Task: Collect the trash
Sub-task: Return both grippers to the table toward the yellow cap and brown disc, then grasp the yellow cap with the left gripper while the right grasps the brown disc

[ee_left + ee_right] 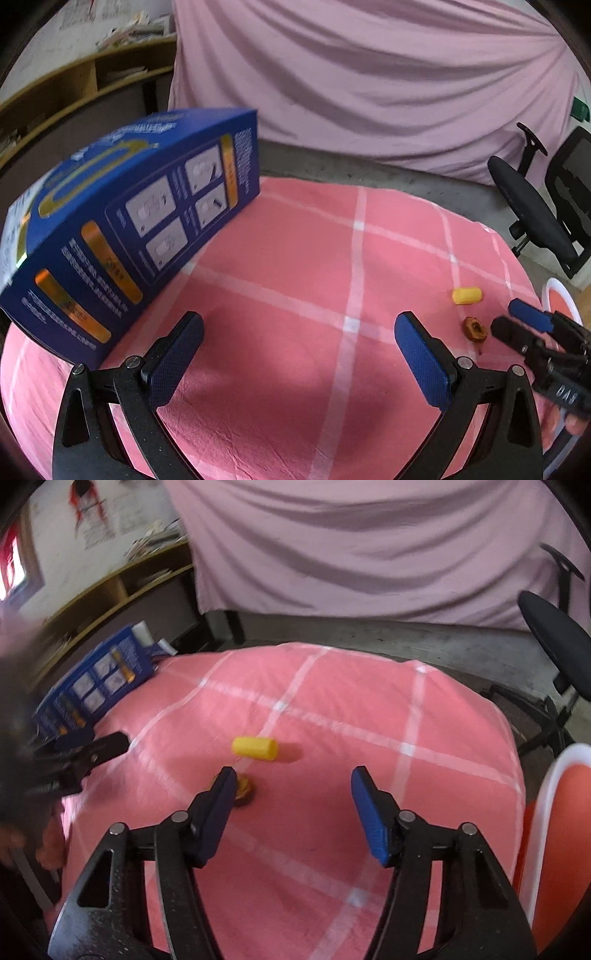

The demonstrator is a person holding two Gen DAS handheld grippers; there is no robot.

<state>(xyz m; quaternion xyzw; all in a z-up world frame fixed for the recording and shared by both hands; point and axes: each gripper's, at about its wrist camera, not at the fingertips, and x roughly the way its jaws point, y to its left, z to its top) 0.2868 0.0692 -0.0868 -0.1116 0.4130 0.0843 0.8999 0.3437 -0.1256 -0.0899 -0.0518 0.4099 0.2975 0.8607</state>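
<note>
We are holding both grippers over a soft pink cloth (280, 258) crossed by pale stripes, its weave creased near our hands. The left gripper (299, 336) is hanging released, its textured blue pads spread wide with nothing between them. The right gripper (293, 794) is likewise spread apart and gripping nothing. Two bits of trash are lying on the cloth: a smooth yellow cylinder (255, 748), capsule-shaped and lying on its side, and nearer us a small brown ring (244, 789), rough-looking and partly hidden behind the right gripper's left pad. A glossy blue cardboard box (122, 221) printed with white panels and orange bars is standing at the cloth's left edge. A red bin (557, 834) with a white rim is sitting just off the cloth's right edge.
</note>
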